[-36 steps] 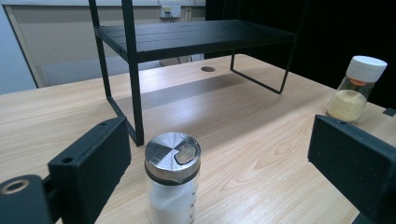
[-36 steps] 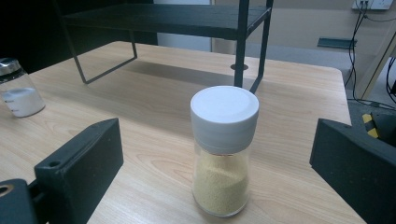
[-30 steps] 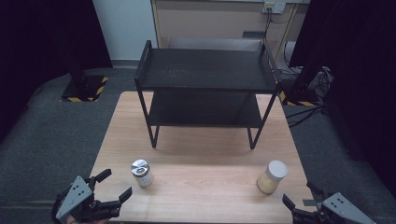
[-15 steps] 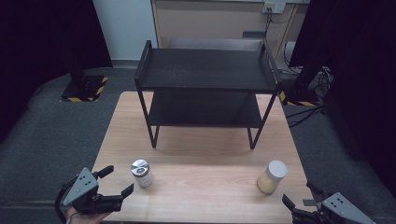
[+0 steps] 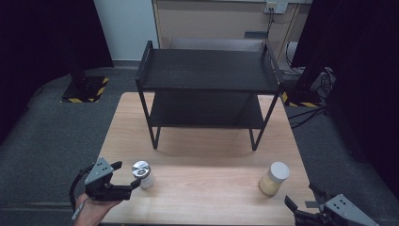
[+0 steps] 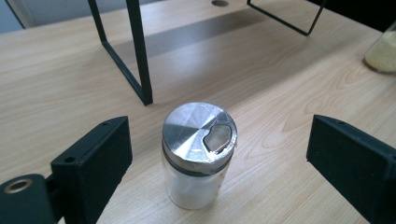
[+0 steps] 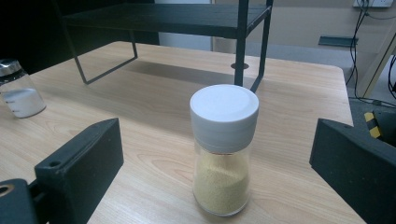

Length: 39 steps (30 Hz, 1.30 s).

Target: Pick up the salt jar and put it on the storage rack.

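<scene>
A small glass shaker with a silver metal lid (image 5: 142, 173) (image 6: 198, 154) and white powder inside stands upright near the table's front left. My left gripper (image 5: 126, 176) (image 6: 219, 172) is open, its jaws reaching to either side of the shaker without touching it. A jar with a white cap (image 5: 274, 178) (image 7: 223, 147) holding yellowish grains stands at the front right. My right gripper (image 5: 301, 200) (image 7: 219, 182) is open just short of that jar, at the table's front edge.
A black two-tier metal rack (image 5: 209, 89) stands on the far half of the wooden table (image 5: 207, 188); its legs (image 6: 140, 51) come down behind the silver-lidded shaker. Bare wood lies between the two containers. Dark floor surrounds the table.
My left gripper has moved right and forward, from the table's front left corner to the silver-lidded shaker. The right gripper has stayed in place.
</scene>
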Motion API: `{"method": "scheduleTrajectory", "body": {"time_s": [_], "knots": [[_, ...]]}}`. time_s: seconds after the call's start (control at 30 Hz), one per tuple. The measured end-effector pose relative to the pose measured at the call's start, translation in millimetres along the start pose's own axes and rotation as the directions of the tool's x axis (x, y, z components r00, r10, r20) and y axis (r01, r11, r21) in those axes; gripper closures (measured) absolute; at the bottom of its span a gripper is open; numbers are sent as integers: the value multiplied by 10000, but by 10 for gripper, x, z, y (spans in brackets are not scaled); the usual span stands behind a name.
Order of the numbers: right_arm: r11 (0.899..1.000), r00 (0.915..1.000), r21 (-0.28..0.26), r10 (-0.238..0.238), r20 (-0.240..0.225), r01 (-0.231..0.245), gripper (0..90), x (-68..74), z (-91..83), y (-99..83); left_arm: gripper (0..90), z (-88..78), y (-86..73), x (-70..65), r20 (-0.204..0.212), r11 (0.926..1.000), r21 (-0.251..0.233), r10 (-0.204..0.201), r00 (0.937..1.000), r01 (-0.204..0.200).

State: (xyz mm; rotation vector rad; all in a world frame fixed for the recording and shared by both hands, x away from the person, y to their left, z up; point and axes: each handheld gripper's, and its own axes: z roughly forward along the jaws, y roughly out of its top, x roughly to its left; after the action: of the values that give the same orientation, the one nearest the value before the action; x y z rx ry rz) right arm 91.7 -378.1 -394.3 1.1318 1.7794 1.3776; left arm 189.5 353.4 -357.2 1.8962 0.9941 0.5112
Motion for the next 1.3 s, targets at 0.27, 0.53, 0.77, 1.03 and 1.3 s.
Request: {"method": "scheduleTrajectory", "body": {"time_s": [0.27, 0.53, 0.77, 1.03, 1.3], "knots": [[10000, 10000, 4, 8, 1, -8, 29, -5, 0, -1, 74, 232, 90, 82, 69, 9983, 579, -27, 10000, 23], [10000, 10000, -3, 23, 21, -23, 30, -7, -2, -4, 81, 445, 119, 70, -63, 9941, 1074, 182, 9998, -174], [10000, 10000, -23, 64, 52, -64, 31, -8, -6, -8, 117, 553, 107, 123, 133, 9898, 1415, 132, 9998, -150], [10000, 9999, -36, 82, 71, -81, 32, -7, -11, -10, 208, 629, 84, 178, 313, 9911, 1321, 130, 9994, -170], [10000, 9999, -42, 85, 88, -85, 32, -6, -13, -11, 320, 636, 35, 154, 250, 9909, 1142, 687, 9973, -711]]}}
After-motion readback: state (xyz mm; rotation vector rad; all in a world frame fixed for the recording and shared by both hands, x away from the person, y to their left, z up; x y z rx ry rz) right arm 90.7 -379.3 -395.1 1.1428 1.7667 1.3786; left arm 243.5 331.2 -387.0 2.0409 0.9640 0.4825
